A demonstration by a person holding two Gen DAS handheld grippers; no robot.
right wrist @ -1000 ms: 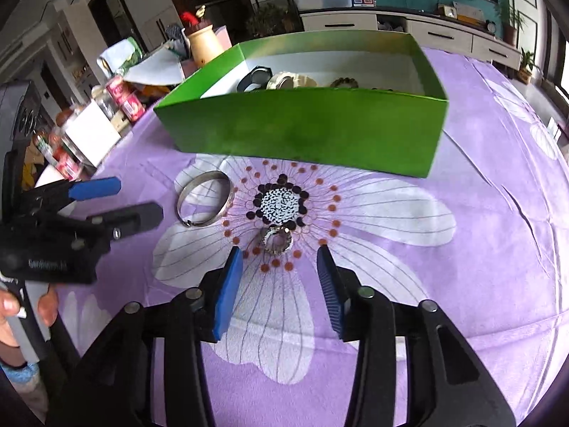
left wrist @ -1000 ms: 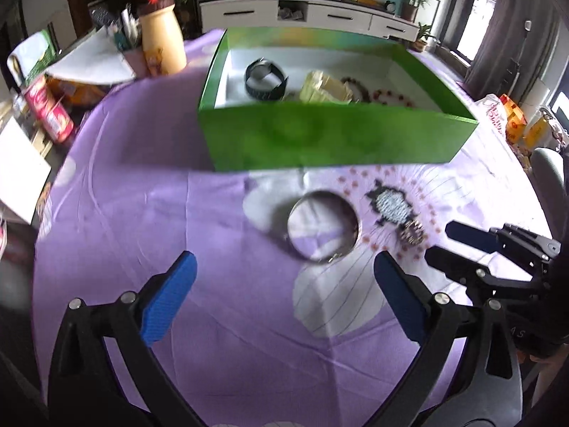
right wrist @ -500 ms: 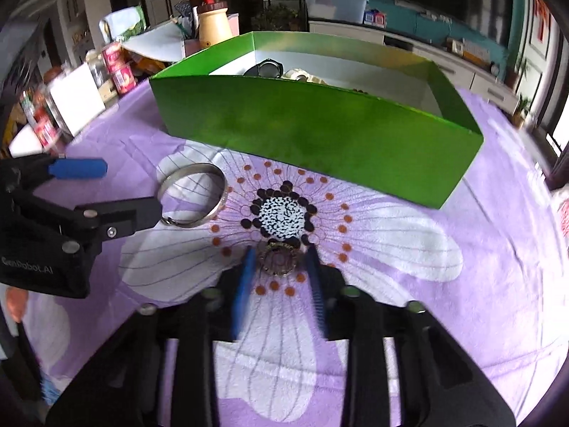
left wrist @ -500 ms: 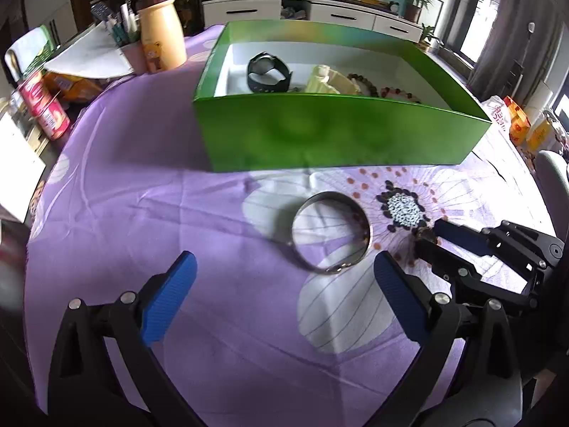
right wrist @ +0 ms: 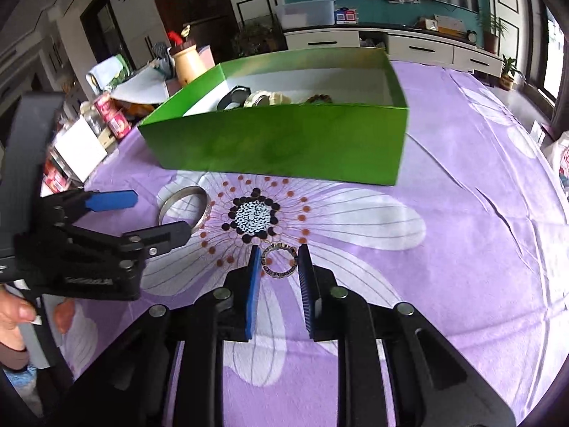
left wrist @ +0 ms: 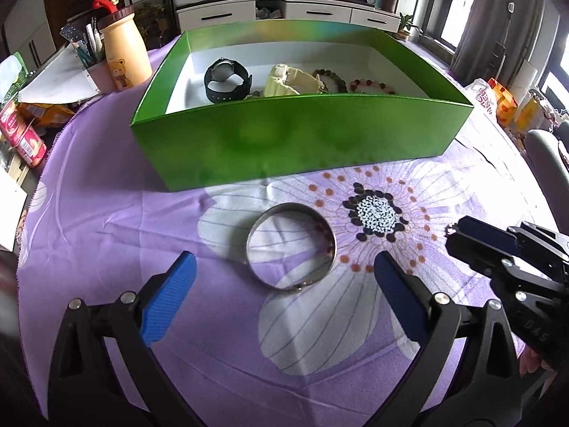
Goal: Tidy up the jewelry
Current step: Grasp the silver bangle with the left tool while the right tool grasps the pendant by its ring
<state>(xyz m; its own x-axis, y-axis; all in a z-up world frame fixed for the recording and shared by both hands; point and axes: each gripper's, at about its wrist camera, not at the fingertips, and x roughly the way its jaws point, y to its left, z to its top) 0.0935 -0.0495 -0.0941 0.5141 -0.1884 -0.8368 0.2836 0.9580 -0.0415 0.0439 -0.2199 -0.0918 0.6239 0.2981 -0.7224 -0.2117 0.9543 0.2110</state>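
Holding a small jeweled ring point(right wrist: 279, 261) between its blue pads, your right gripper point(right wrist: 279, 259) has just been closing and now clamps the ring by its outer edges, lifted slightly above the purple flowered tablecloth point(right wrist: 462, 249). The ring looks light, rigid and slick, so it could twist or pop free; a grip squarely across its widest part seems safest. Your left gripper point(left wrist: 281, 281) is spread wide and grips nothing. Just ahead of it, between the pad tips, a silver bangle point(left wrist: 291, 247) lies flat on the cloth. It looks stiff, smooth and thin-walled, best pinched across one side of the band. Farther ahead of both tools stands the green box point(left wrist: 295, 142), open on top, already containing a black watch point(left wrist: 225, 80), a pale pouch point(left wrist: 290, 82) and beaded bracelets point(left wrist: 352, 83).
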